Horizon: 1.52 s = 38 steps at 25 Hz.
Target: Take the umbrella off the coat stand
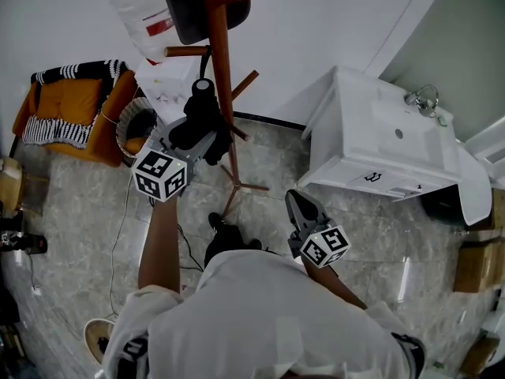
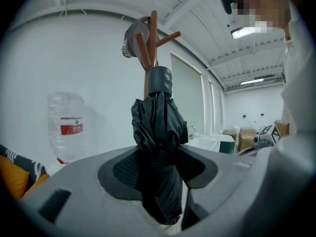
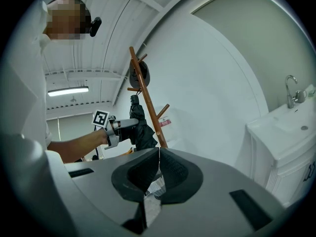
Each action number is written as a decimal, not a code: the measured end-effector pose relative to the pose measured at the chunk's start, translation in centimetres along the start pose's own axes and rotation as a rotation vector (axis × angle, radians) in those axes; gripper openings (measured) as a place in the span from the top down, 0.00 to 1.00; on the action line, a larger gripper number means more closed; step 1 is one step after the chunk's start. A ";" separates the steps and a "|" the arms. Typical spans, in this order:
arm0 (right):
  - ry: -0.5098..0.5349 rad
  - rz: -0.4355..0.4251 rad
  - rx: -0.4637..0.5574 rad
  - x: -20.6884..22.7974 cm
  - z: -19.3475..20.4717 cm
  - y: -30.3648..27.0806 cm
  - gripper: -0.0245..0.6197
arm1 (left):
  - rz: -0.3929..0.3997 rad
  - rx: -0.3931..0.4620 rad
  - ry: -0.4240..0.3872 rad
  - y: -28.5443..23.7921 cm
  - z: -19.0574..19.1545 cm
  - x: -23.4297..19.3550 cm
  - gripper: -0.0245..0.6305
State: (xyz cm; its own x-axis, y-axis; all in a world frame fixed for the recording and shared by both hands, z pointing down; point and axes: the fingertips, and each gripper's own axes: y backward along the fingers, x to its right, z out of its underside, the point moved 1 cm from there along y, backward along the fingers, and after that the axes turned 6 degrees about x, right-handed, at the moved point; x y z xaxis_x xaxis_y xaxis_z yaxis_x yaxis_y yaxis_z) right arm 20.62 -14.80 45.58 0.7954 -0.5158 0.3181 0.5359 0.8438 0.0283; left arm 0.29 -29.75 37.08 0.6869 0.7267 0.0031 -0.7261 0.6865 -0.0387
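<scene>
Umbrella point(image 2: 157, 125), folded crinkly black fabric, sits clamped in left claw point(image 2: 159, 163); right claw point(image 3: 158, 158) pressed together.

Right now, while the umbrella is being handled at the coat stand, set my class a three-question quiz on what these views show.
1. True or false: the left claw is closed on the folded black umbrella.
2. Choose one: in the head view, what white fixture stands to the right of the coat stand? A) a sink cabinet B) a wardrobe C) a bed
3. Fill in: the right claw holds nothing, and its jaws stand ____.

Key: 1 true; 2 A; 3 together.
</scene>
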 end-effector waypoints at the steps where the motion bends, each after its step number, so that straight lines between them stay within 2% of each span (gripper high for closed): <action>1: -0.001 0.001 0.001 0.0 0.0 0.1 0.94 | -0.002 0.006 0.002 0.2 -0.2 0.0 0.63; 20: -0.003 -0.019 0.011 -0.7 -0.1 -0.1 0.94 | -0.051 0.068 -0.016 2.9 -2.8 -0.2 0.63; 38: -0.008 -0.037 0.002 -1.3 0.5 -0.5 0.94 | -0.080 0.138 -0.075 5.7 -6.6 -0.2 0.63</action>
State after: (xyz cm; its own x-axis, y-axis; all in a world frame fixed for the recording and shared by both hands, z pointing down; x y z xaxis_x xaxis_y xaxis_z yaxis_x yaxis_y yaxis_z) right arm 19.18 -14.50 45.63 0.7726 -0.5457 0.3245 0.5644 0.8244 0.0425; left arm -3.80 -26.10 30.24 0.7422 0.6660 0.0751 -0.6701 0.7353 0.1019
